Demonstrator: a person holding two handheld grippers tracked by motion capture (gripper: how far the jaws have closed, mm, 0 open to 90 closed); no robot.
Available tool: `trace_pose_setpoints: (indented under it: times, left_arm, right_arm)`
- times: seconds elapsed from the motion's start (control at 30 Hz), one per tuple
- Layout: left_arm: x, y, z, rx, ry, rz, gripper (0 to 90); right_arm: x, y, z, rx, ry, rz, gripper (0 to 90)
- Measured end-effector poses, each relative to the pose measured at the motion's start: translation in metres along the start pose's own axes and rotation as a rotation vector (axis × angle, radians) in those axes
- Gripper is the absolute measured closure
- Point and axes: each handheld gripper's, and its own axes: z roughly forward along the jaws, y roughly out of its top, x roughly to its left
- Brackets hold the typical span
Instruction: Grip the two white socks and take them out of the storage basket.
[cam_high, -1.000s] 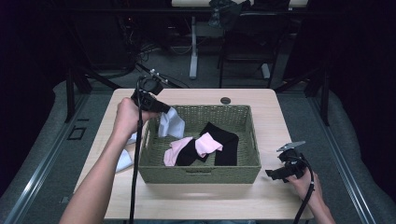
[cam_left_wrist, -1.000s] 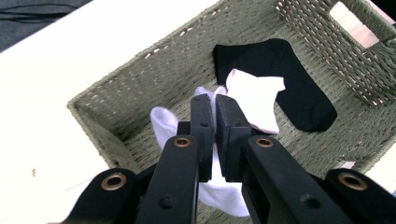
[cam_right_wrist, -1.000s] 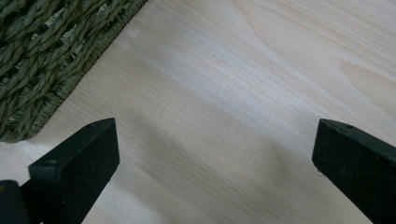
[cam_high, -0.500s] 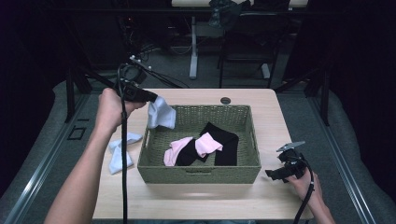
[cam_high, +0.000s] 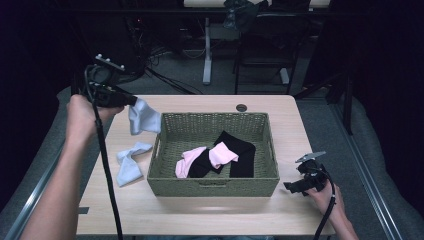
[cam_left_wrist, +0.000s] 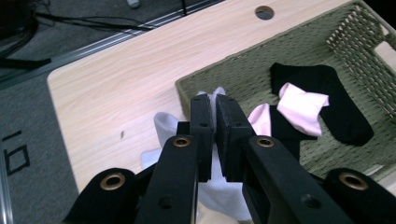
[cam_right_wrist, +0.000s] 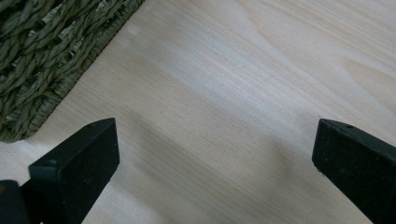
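While I've got the left tool (cam_high: 131, 101) pinching a pale blue sock (cam_high: 144, 117), the high view has it lifted off the tabletop (cam_high: 210, 212), with the sock dangling just below and beside the tool tip, over the outer corner of the wicker basket (cam_high: 215, 180). A matching blue sock (cam_high: 129, 162) lies flat on the tabletop, below the tool and just outside the basket wall. Pink socks (cam_high: 210, 156) and black socks (cam_high: 240, 152) sit inside the basket.

Left gripper view: jaws pressed together on the sock fabric (cam_left_wrist: 219, 196), which bunches under the tool; basket interior ahead and to the side.

Right gripper view: right tool (cam_right_wrist: 215, 154) spread wide, low over bare tabletop, basket corner just off its near jaw.

My read: I'm pairing the blue socks outside the basket. To do it well, I'd swing clear of the rim, lower until the toe touches beside the mate, then release. Dropping from height risks landing it in the basket.
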Motion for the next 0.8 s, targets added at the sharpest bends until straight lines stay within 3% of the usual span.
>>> trace_pose_setpoints:
  times: [0.07, 0.1, 0.2, 0.4, 0.57, 0.8]
  left_arm:
    - [0.003, -0.003, -0.002, -0.001, 0.005, -0.009, 85.7]
    - [0.007, -0.006, -0.003, 0.0, 0.009, -0.017, 85.7]
    - [0.018, -0.016, -0.005, 0.002, 0.019, -0.041, 85.6]
    - [0.034, -0.036, 0.002, 0.03, 0.046, -0.078, 85.5]
    - [0.048, -0.06, 0.023, 0.069, 0.04, -0.115, 85.4]
    - [0.057, -0.085, 0.053, 0.119, 0.012, -0.151, 85.3]
  right_arm:
    - [0.0, 0.0, 0.0, -0.004, 0.018, 0.003, 0.3]
    - [0.0, 0.0, -0.001, -0.002, 0.0, 0.0, 0.3]
    - [0.0, 0.0, -0.001, -0.005, 0.008, 0.003, 0.3]
    - [0.001, 0.0, 0.0, -0.006, 0.013, 0.006, 0.3]
    - [0.0, 0.0, 0.0, -0.004, 0.008, 0.007, 0.3]
    - [0.0, 0.0, 0.0, -0.003, 0.008, 0.006, 0.3]
